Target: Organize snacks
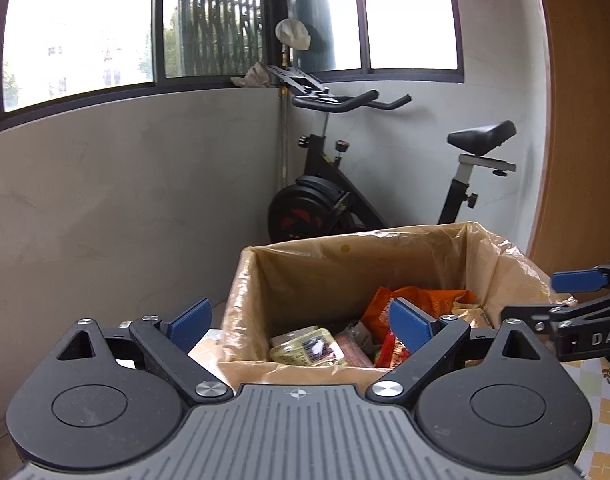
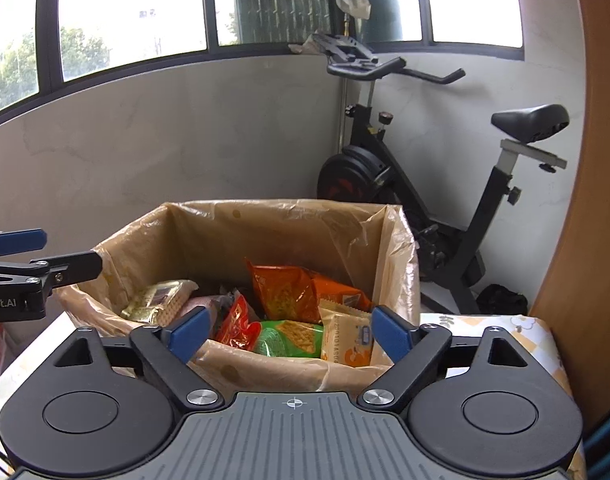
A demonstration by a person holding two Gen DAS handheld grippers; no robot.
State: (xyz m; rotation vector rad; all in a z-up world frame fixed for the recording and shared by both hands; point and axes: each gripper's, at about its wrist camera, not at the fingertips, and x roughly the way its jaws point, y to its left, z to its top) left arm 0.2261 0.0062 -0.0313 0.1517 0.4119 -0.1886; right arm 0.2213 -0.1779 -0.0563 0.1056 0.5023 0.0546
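Both grippers hang over the near rim of a lined cardboard box (image 2: 209, 232), each with its blue pads spread wide and nothing between them. From the right wrist view, the right gripper (image 2: 289, 334) faces the box's near right part, and the left gripper (image 2: 41, 256) reaches in from the left at about rim height.

The snacks are already inside the box: an orange chip bag (image 2: 283, 288) toward the far side, a green packet (image 2: 287, 338) and a red packet (image 2: 237, 326) near the front, a pale biscuit pack (image 2: 345, 338) at the right and a gold-wrapped cracker pack (image 2: 157, 300) at the left. The box stands on a table with a checked cloth (image 2: 501, 326).

Judging by empty hands and a filled box, a drop-off seems just finished, or a pick from the box is about to begin; I cannot tell which. Any reach inward must clear the loose plastic liner (image 1: 241, 312) folded over the rim, which could snag a finger. Room is open above the box; an exercise bike (image 1: 345, 184) stands well behind, and a wooden panel (image 2: 585, 200) closes the right side.
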